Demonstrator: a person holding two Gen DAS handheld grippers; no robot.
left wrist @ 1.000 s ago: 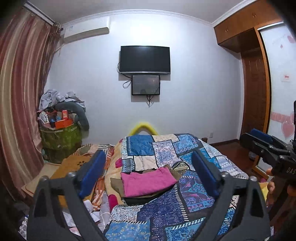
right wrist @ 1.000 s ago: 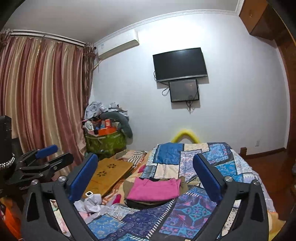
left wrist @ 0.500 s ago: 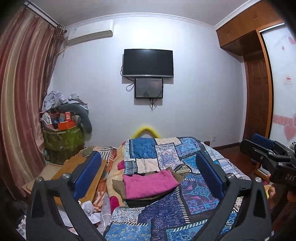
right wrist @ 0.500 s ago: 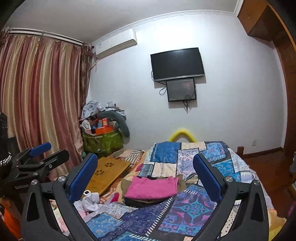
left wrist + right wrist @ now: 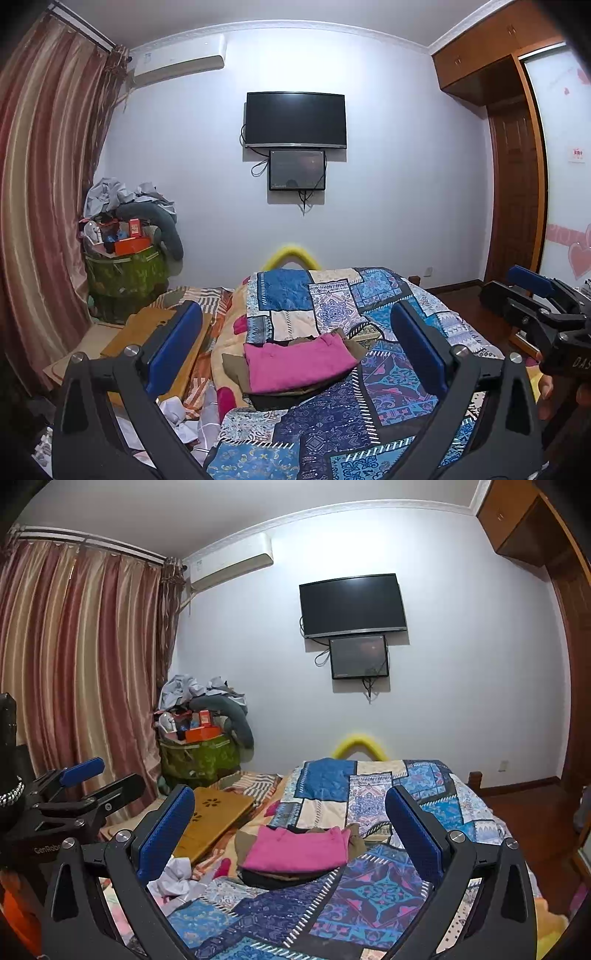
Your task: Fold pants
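Observation:
A folded pink garment (image 5: 299, 362) lies on top of a stack of folded brown and dark clothes (image 5: 284, 397) on the patchwork quilt (image 5: 332, 424). The pink garment (image 5: 295, 847) and the stack under it (image 5: 280, 877) also show in the right wrist view. My left gripper (image 5: 295, 339) is open and empty, held well above and short of the stack. My right gripper (image 5: 290, 818) is open and empty at about the same distance. Each gripper shows at the edge of the other's view: the right (image 5: 532, 295), the left (image 5: 92, 779).
The bed's quilt (image 5: 369, 794) fills the foreground. A wooden board (image 5: 214, 819) and crumpled white cloth (image 5: 173, 880) lie left of the bed. A green hamper (image 5: 125, 273) piled with things stands by the curtain (image 5: 40, 203). A TV (image 5: 295, 120) hangs on the far wall.
Both grippers have tilted or risen slightly, so the room sits lower in the frames. Both stay open and empty. The stack has not moved.

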